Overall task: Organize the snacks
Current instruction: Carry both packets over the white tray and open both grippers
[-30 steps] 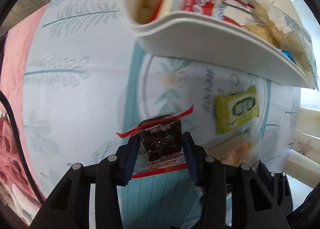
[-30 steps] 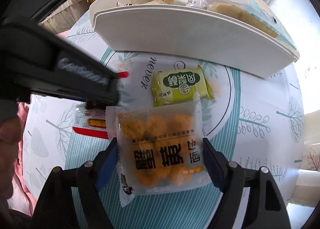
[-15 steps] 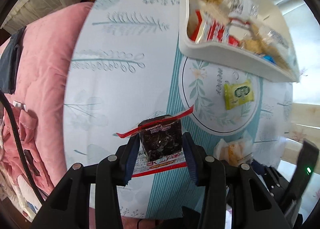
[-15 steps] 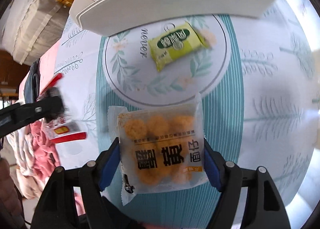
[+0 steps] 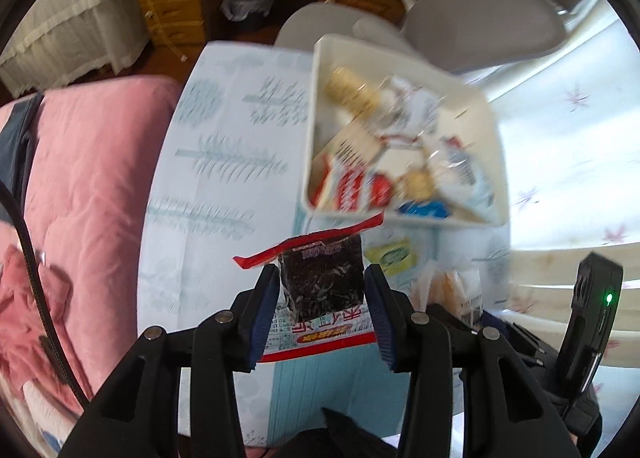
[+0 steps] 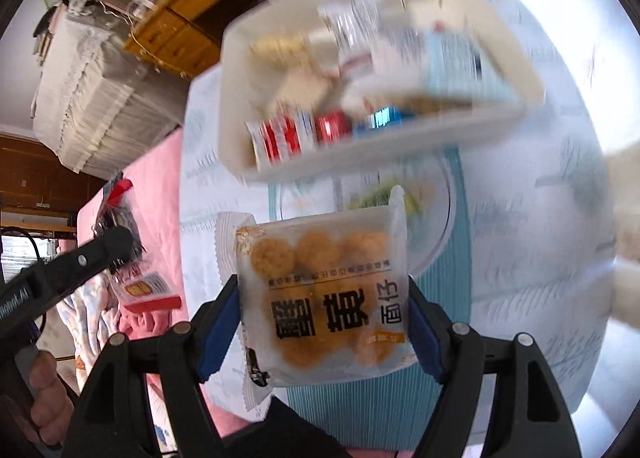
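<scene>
Two packets clamped — one between each tongs: dark packet (image 5: 322, 278) in left tongs (image 5: 322, 298), cracker packet (image 6: 324, 298) in right tongs (image 6: 324, 334).

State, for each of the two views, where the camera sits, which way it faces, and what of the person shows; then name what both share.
Left wrist: on the left claw, facing down past its dark snack packet; no body.
Right wrist: on the right claw, facing down past its biscuit packet; a hand shows.
Shared: white tray, table, green packet.
</scene>
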The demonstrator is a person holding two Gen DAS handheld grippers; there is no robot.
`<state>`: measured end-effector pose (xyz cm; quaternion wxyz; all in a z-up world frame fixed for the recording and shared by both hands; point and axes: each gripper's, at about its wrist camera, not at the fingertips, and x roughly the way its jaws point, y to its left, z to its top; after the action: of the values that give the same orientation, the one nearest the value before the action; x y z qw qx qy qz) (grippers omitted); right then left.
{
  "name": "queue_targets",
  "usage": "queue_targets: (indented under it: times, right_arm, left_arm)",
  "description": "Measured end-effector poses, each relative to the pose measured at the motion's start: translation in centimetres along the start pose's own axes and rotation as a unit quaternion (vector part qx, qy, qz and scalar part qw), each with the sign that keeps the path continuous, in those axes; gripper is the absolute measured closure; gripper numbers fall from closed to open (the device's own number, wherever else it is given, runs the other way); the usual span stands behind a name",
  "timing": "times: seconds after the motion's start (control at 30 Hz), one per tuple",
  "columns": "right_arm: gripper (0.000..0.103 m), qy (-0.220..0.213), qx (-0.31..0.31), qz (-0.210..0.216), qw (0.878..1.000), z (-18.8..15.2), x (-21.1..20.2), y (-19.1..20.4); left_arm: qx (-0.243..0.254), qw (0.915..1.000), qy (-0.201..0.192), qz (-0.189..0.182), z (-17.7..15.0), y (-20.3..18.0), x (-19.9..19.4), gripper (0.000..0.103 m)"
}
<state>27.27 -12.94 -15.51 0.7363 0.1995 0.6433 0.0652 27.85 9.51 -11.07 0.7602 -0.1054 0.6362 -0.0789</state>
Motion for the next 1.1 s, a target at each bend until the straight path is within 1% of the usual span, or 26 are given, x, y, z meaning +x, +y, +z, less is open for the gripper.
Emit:
queue_targets:
  times: [0.13,0.27,0.37,0.47,0.6,0.67,0.7,0.73,0.8,0.87,0.9,0.93,1.0,1.1]
  right_arm:
    - [0.027,-0.032,-0.011,0.002,0.999,2.8,-1.6,1.4]
    - [0.027,-0.066,-0.015,-0.012,0.998,5.2,-2.8,1.7]
    - [0.026,-0.092,-0.02,-0.025,0.995,6.6,-3.2,1.5]
    - [0.026,-0.12,-0.028,-0.052,0.991,7.5,-3.2,0.9]
    - [0.024,-0.147,-0.021,-0.054,0.987,8.2,-3.3,-0.4]
    - [0.019,-0.156,-0.013,-0.05,0.986,8.4,-3.3,-1.1]
    - [0.015,-0.159,-0.008,-0.045,0.986,8.5,-3.3,-1.4]
    - [0.015,-0.159,-0.002,-0.042,0.986,8.6,-3.2,-1.8]
    - [0.015,-0.155,0.006,-0.043,0.987,8.8,-2.9,-2.2]
    - [0.015,-0.163,0.011,-0.04,0.986,8.7,-3.2,-2.4]
    - [0.014,-0.168,0.012,-0.041,0.985,8.6,-3.5,-2.4]
    - [0.011,-0.175,0.012,-0.043,0.984,8.4,-3.8,-2.4]
    - [0.007,-0.182,0.012,-0.054,0.982,8.1,-4.2,-2.3]
    - [0.007,-0.193,0.015,-0.056,0.979,7.2,-4.8,-2.2]
  left_arm:
    - [0.008,0.9997,-0.02,-0.014,1.5,-1.7,-0.5,0.06]
    - [0.019,0.9986,-0.042,-0.025,2.9,-3.1,-0.5,0.06]
    - [0.029,0.9975,-0.057,-0.032,3.9,-4.1,-0.1,0.06]
    - [0.033,0.9965,-0.066,-0.04,4.7,-4.8,0.5,0.06]
    - [0.036,0.9951,-0.079,-0.047,5.8,-5.5,1.2,0.06]
    - [0.033,0.9943,-0.087,-0.053,6.0,-5.7,1.2,0.05]
    - [0.03,0.994,-0.089,-0.056,6.1,-5.7,1.2,0.034]
    - [0.026,0.9937,-0.092,-0.059,6.0,-5.6,1.2,0.025]
    - [0.021,0.9933,-0.093,-0.064,5.9,-5.4,1.1,0.024]
    - [0.019,0.9937,-0.09,-0.063,5.8,-5.1,1.1,0.024]
    - [0.017,0.9939,-0.09,-0.061,5.7,-4.8,1.0,0.023]
    - [0.016,0.994,-0.09,-0.06,5.5,-4.5,0.8,0.022]
    - [0.013,0.994,-0.09,-0.059,4.7,-3.5,0.4,0.02]
    - [-0.001,0.9946,-0.087,-0.056,3.4,-1.7,-0.1,0.02]
